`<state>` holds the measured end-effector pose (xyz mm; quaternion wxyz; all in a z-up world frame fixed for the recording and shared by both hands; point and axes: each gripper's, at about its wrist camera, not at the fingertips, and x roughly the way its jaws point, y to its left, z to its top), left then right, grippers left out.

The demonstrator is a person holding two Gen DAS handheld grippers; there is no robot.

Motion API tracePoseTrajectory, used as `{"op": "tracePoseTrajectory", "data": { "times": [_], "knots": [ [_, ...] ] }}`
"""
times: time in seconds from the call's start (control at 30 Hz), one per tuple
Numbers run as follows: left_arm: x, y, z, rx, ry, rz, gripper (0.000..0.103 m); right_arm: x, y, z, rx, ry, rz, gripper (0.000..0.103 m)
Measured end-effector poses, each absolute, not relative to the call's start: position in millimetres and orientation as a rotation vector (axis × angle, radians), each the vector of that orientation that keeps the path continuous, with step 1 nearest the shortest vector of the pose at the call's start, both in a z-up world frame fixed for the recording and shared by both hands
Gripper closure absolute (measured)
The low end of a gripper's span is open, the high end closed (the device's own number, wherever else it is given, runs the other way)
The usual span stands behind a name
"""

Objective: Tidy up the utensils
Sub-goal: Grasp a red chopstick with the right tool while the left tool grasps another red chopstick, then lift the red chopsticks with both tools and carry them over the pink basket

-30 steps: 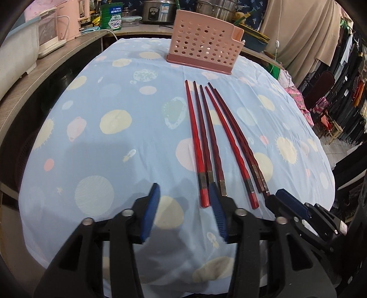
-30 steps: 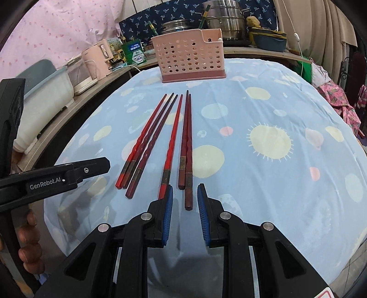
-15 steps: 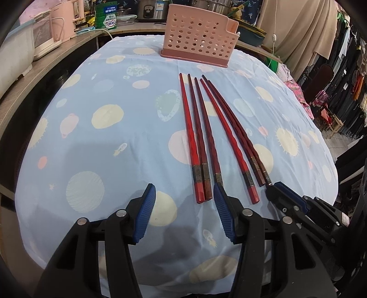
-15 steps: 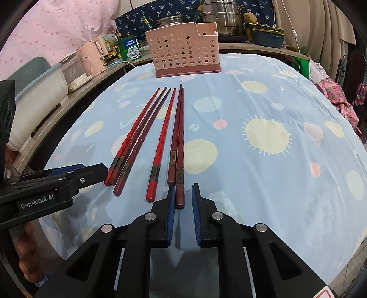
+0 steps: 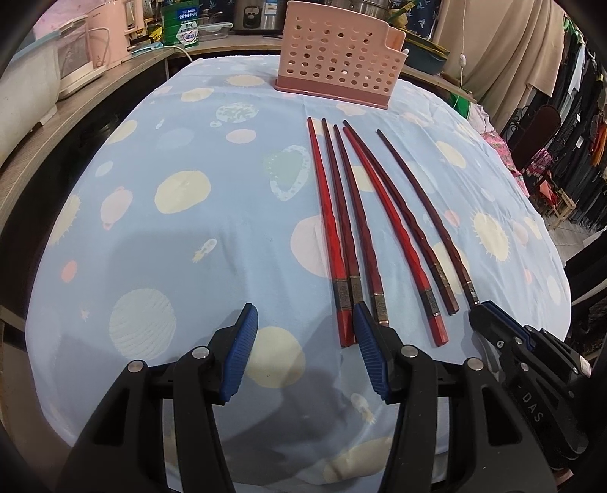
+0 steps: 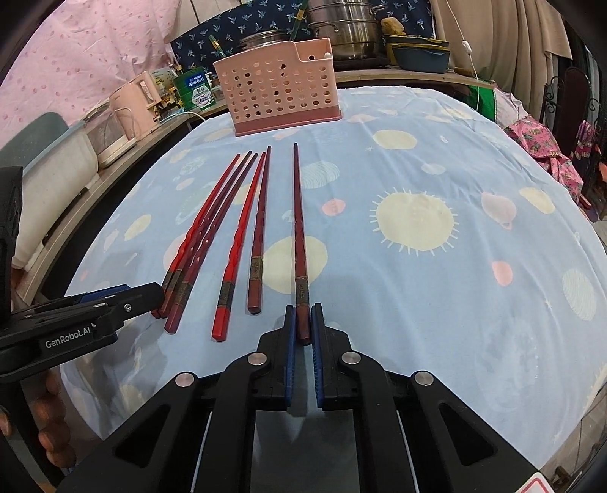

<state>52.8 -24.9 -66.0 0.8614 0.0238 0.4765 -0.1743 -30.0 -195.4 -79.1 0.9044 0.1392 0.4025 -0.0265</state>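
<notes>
Several red and dark-red chopsticks (image 5: 353, 212) lie side by side on the blue patterned tablecloth (image 5: 189, 246), tips toward a pink perforated basket (image 5: 334, 72) at the far edge. My right gripper (image 6: 303, 314) is shut on the butt end of the rightmost dark chopstick (image 6: 297, 227), which lies apart from the others. The same right gripper (image 5: 489, 314) and dark chopstick (image 5: 417, 204) show in the left wrist view. My left gripper (image 5: 303, 314) is open low over the cloth, its right finger (image 5: 368, 341) beside the butt ends of the leftmost chopsticks. The basket (image 6: 280, 91) stands upright.
A wooden counter (image 5: 76, 113) curves around the table's left and far side with a pink kettle (image 6: 140, 102), a white appliance (image 5: 72, 68), tins and steel pots (image 6: 341, 34). Hanging clothes (image 5: 584, 113) fill the right. A person's hand (image 6: 49, 417) holds the left gripper.
My right gripper has closed on the rightmost dark chopstick, and that chopstick now lies a little apart from its neighbour. The left gripper has stayed open and about where it was.
</notes>
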Motion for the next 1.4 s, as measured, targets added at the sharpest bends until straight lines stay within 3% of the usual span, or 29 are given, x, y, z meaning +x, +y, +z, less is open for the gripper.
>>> {"op": "tracePoseTrajectory", "data": {
  "times": [0.5, 0.6, 0.77, 0.83, 1.4],
  "knots": [
    [55.3, -36.0, -69.3, 0.115, 0.961, -0.321, 0.055, -30.6, -196.6, -80.0, 0.295, 0.832, -0.053, 0.096],
    [54.1, -36.0, -69.0, 0.124, 0.95, -0.322, 0.063, -30.9, -196.7, -80.2, 0.296, 0.831, -0.053, 0.096],
    [57.1, -28.2, -67.3, 0.098, 0.958, -0.332, 0.09, -31.0, -196.5, -80.3, 0.295, 0.83, -0.054, 0.096],
    [56.8, -27.0, -67.2, 0.091, 0.961, -0.343, 0.094, -31.2, -197.3, -80.0, 0.298, 0.83, -0.053, 0.096],
    [51.4, -12.4, -26.2, 0.011, 0.917, -0.374, 0.096, -39.4, -207.8, -43.2, 0.343, 0.74, -0.049, 0.096]
  ]
}}
